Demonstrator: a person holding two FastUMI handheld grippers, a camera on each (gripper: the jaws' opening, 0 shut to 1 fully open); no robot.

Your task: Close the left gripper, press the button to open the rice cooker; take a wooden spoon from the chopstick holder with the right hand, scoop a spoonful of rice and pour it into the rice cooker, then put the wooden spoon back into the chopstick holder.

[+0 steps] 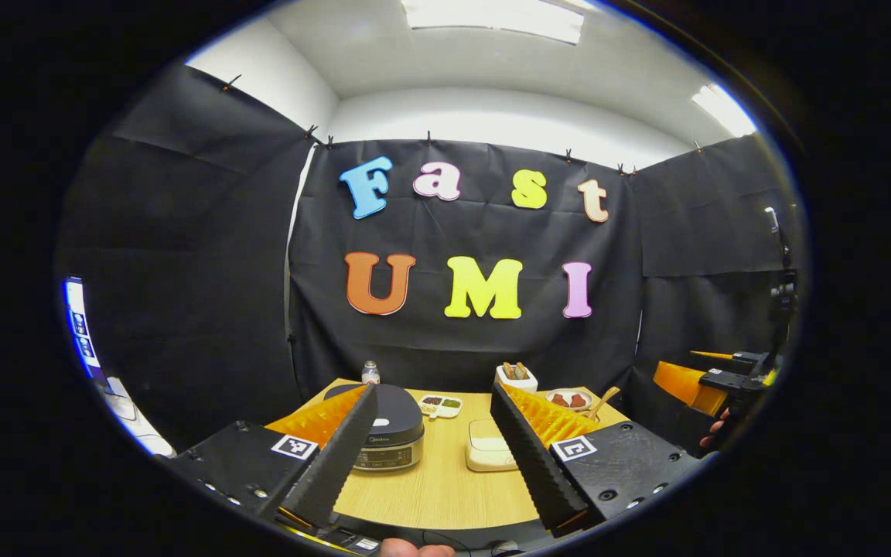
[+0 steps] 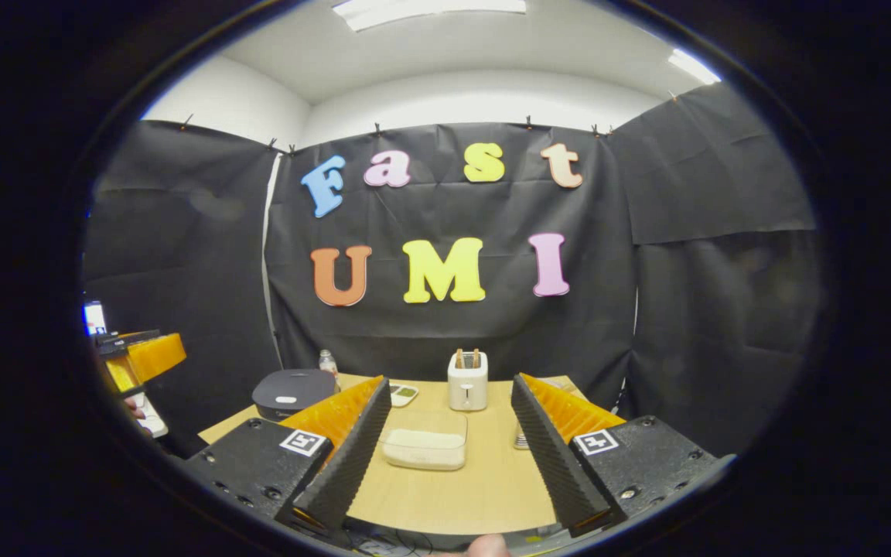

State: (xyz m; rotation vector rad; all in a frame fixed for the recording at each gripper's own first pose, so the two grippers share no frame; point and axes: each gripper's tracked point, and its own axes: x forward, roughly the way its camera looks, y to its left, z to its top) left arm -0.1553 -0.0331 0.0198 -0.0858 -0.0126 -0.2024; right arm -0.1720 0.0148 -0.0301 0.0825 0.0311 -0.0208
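Both views look level across the light wooden desk (image 1: pixel 445 480) toward the booth's back wall, from just off the desk's near edge. The left gripper view sits further left, with the dark round rice cooker (image 1: pixel 387 433) close ahead. The right gripper view sits further right, facing the white chopstick holder (image 2: pixel 467 383) and the clear rectangular rice container (image 2: pixel 425 449). They share the desk, cooker, container, holder and wall.

One rice cooker (image 1: pixel 387 433), one chopstick holder (image 2: pixel 467 382), one rice container (image 2: pixel 424 449), one bottle (image 1: pixel 370 373), two small dishes.
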